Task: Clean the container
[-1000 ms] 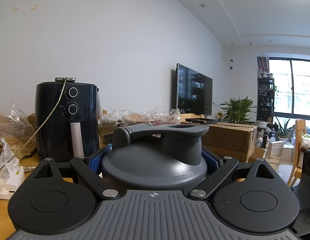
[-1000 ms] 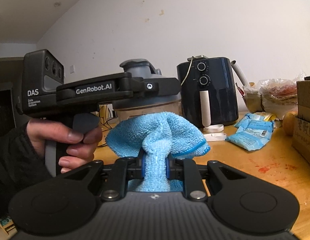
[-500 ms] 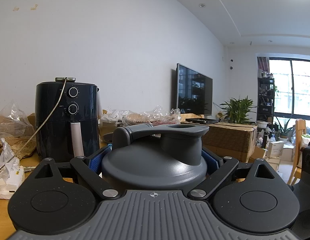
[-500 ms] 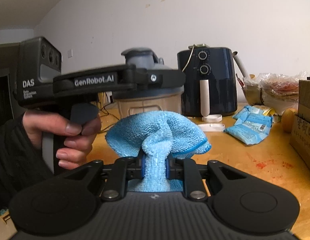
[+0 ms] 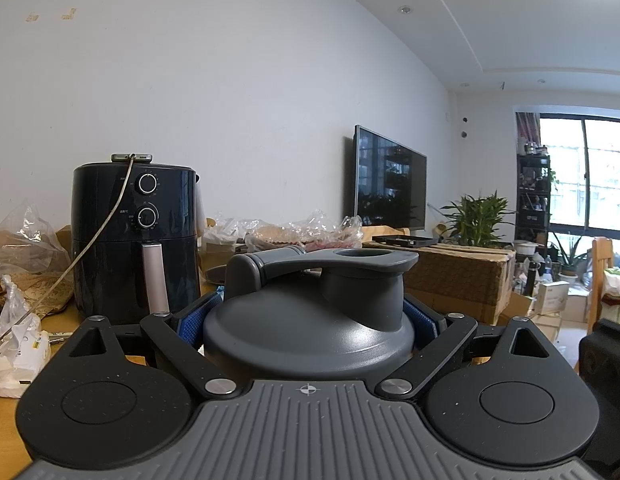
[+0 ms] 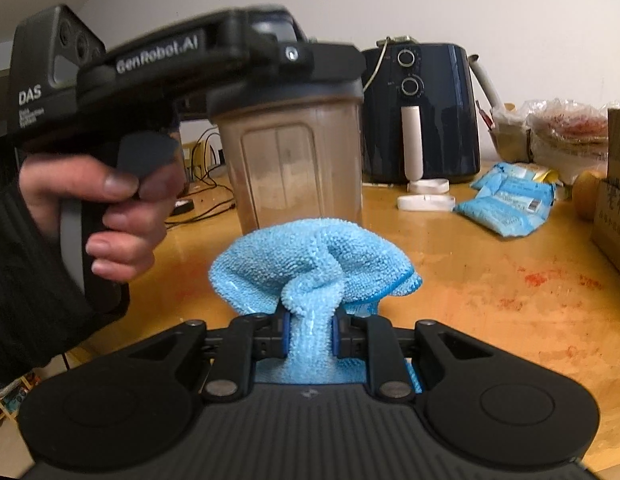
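The container [image 6: 294, 160] is a cloudy, translucent jar with a dark grey lid [image 5: 310, 328], standing on the wooden table [image 6: 489, 304]. My left gripper [image 5: 310, 312] is shut on the lid, its blue pads pressed to both sides; a hand [image 6: 106, 208] holds that gripper, seen from the side in the right wrist view. My right gripper [image 6: 308, 334] is shut on a bunched light blue cloth [image 6: 313, 264], which sits just in front of the jar's base and hides the bottom of its wall.
A black air fryer [image 6: 421, 116] stands behind the jar, with two white rings [image 6: 427, 196] and blue packets [image 6: 509, 204] beside it. Cardboard boxes [image 6: 613, 200] edge the right side. Reddish stains [image 6: 537, 280] mark the tabletop. Plastic bags [image 5: 18, 264] lie left of the fryer.
The right wrist view has tipped downward and come closer, so the jar's whole body now shows behind the cloth. The left wrist view is unchanged.
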`<state>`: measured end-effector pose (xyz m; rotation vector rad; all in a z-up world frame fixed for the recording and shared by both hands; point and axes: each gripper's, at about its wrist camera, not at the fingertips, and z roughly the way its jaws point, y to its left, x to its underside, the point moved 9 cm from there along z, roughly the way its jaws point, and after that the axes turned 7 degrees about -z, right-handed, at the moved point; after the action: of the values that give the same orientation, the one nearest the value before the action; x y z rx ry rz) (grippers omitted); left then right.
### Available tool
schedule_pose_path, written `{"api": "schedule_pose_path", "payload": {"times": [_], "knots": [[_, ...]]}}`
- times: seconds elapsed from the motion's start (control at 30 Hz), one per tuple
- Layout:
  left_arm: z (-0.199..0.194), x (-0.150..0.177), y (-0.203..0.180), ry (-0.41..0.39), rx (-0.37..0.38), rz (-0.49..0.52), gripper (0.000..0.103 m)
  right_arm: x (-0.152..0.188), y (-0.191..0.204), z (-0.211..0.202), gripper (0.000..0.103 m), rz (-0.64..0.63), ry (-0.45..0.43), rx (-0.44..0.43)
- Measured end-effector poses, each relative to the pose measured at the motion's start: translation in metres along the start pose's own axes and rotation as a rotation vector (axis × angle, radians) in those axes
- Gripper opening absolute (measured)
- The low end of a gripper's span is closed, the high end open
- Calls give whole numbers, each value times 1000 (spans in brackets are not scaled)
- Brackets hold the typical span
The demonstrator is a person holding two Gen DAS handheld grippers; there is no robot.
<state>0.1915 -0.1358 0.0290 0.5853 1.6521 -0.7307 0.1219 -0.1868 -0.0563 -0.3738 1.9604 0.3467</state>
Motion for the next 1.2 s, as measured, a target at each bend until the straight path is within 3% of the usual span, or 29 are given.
{"api": "schedule_pose_path", "payload": {"times": [0.43, 1.2], "knots": [[0, -1, 1, -1, 0, 0, 95, 13, -1, 7, 12, 17, 36, -5], [1, 0, 2, 1, 1, 0, 95, 10, 0, 4, 13, 39, -4, -11]]}}
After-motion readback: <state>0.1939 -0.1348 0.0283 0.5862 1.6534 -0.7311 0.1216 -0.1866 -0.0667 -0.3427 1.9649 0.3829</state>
